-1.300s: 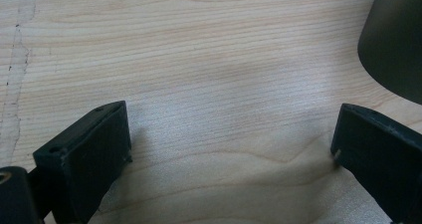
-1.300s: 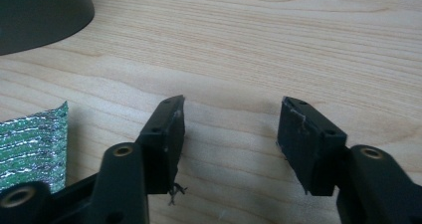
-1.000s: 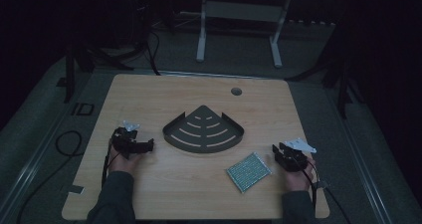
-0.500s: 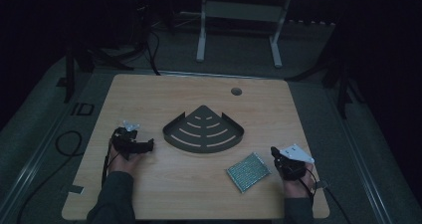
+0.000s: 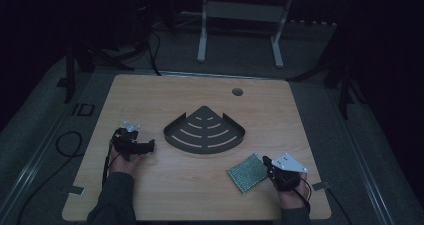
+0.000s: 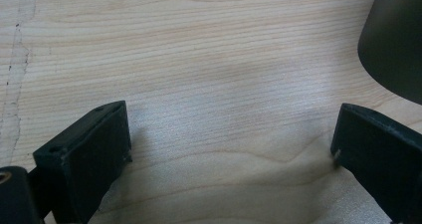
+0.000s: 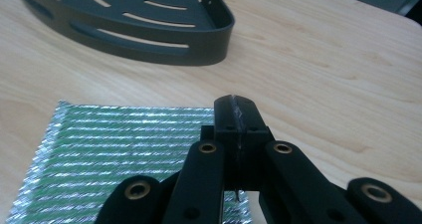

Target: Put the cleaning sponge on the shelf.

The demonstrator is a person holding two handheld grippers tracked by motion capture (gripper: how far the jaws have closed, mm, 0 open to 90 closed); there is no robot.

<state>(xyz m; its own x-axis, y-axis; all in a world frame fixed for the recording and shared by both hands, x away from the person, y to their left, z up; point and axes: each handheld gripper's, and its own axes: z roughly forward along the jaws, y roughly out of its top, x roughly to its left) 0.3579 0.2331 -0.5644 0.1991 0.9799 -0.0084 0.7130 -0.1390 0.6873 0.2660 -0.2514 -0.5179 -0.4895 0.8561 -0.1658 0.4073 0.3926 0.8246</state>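
1. Bench [image 5: 300,115], high view: dark slotted corner tray [image 5: 204,133] sits mid-bench. Silver-green mesh pad [image 5: 247,173] lies flat, near the tray on the person's side and to its right, apart from it. Right gripper [image 5: 266,161] is at the pad's right corner. Left gripper [image 5: 150,146] rests just left of the tray with nothing in it.

2. Left gripper view: left gripper [image 6: 231,134] has its jaws spread wide over bare wood, released. Tray wall [image 6: 393,40] is at the upper right, clear of the jaws.

3. Right gripper view: right gripper [image 7: 235,109] has its jaws clenched tight together, tips over the pad [image 7: 109,149] at its far right edge. The linkage hides the contact, so I can't tell whether a sliver of pad is pinched or the jaws closed on air. Tray [image 7: 149,40] lies beyond, open side up.

4. Risks, my read:
   - If the pinch caught only the pad's rim, or nothing, a lift leaves the pad on the bench or drops it partway.
   - The pad looks thin and limp. Held by one corner it may droop and catch the tray wall on the way over.
   - A snagged pad could drag the tray, since the left gripper isn't bracing it.
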